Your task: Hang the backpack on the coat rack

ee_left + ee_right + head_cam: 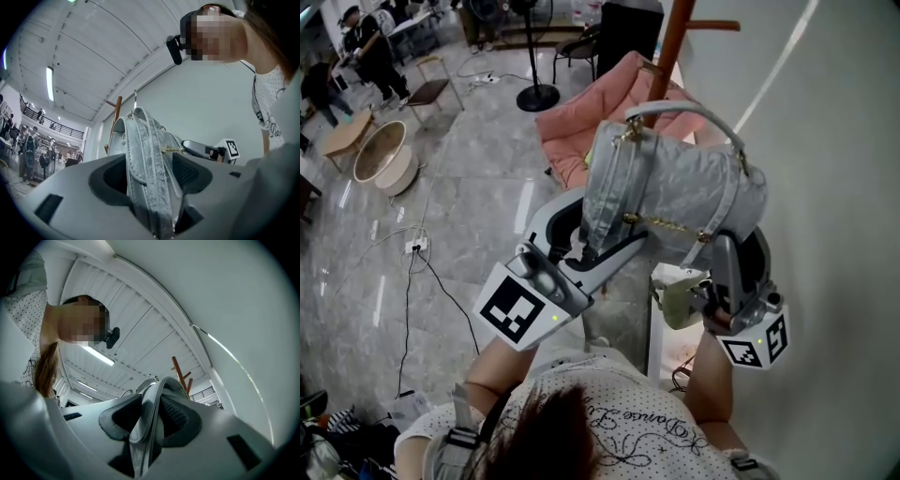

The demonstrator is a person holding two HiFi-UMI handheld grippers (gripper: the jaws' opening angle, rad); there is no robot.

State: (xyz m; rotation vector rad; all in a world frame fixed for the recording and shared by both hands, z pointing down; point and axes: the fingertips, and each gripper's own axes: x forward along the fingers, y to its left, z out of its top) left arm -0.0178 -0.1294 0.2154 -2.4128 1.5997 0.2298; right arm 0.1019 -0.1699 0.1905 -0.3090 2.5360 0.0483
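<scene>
backpack [675, 192] | silver-grey, crinkled, gold chain | left gripper [151, 176], right gripper [151, 414]: jaws pinch it

We judge this a large open work hall, not a home. Beyond the left gripper [591, 246] lie a polished grey stone floor [469, 197], loose cables [408, 309], a power strip [416, 247], a fan stand [537, 94] and people [370, 47] standing about. Above it run a white slatted ceiling [93, 56], strip lights [49, 83] and a mezzanine railing [56, 126].

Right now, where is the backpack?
Head view centre: the backpack is held up by the left gripper and right gripper, in front of the coat rack.
</scene>
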